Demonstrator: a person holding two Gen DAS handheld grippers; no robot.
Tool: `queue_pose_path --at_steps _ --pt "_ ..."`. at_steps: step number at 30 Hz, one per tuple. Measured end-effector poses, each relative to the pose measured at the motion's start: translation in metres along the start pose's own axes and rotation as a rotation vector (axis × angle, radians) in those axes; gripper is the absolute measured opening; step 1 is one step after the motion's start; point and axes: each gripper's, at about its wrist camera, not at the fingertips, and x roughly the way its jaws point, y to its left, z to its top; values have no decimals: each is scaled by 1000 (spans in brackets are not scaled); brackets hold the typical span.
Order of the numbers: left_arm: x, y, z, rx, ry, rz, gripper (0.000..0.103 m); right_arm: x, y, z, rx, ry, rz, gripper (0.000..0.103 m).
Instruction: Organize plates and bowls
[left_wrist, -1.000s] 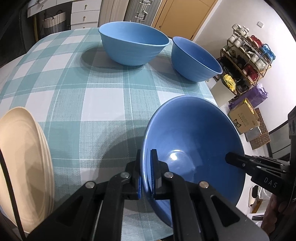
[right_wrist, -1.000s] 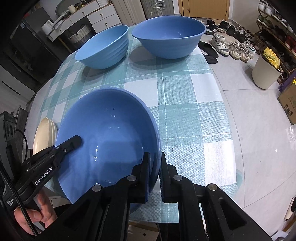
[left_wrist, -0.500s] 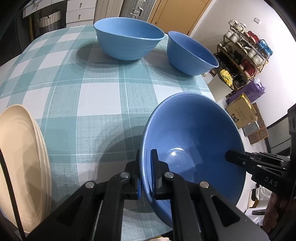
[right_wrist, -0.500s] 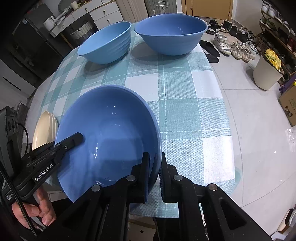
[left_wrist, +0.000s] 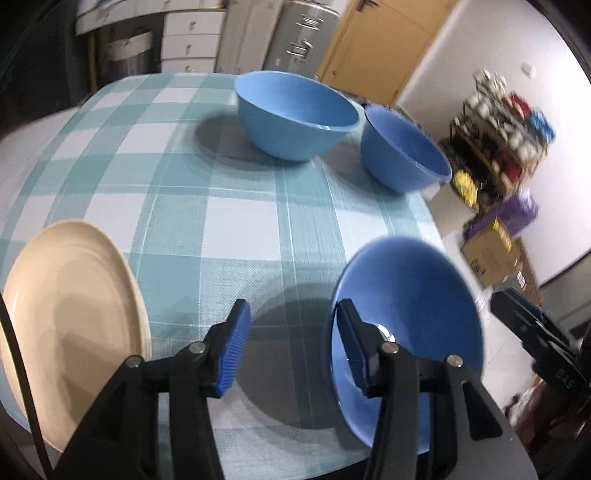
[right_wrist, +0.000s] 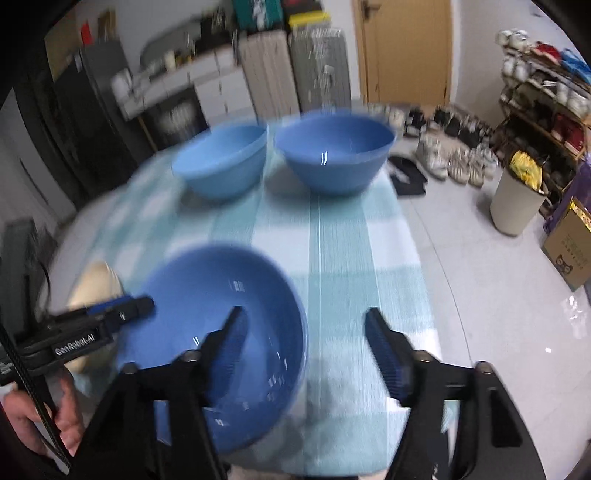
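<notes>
The near blue bowl (left_wrist: 406, 317) sits at the lower right of the left wrist view, on the table's near edge. Half a second ago both claws pinched its rim; now the left claw (left_wrist: 291, 347) and the right claw (right_wrist: 304, 354) are opening and grip nothing, so the bowl appears set down. Beside it, lower left, lies a cream plate (left_wrist: 70, 314). Two more blue bowls (left_wrist: 299, 110) stand at the checked tablecloth's (left_wrist: 236, 221) far end, before a wooden door (right_wrist: 402, 51) and shoe rack (right_wrist: 543, 103).

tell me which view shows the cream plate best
The left wrist view: the cream plate shows nearly whole and fairly sharp at the table's near edge. The right wrist view catches only a blurred sliver behind the left gripper.
</notes>
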Motion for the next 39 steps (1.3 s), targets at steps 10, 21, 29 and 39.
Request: queue_pose_path --at_steps 10,21,29,39 --pt "-29 2 8 -43 -178 44 68 -41 16 7 78 -358 174 100" --pt "-52 11 15 -27 -436 223 103 -19 33 -9 131 -462 256 101" --pt "-32 8 20 8 -391 303 103 -2 20 -7 176 -394 280 102" --pt "-28 0 17 70 -380 309 103 -1 13 -11 172 -373 267 102"
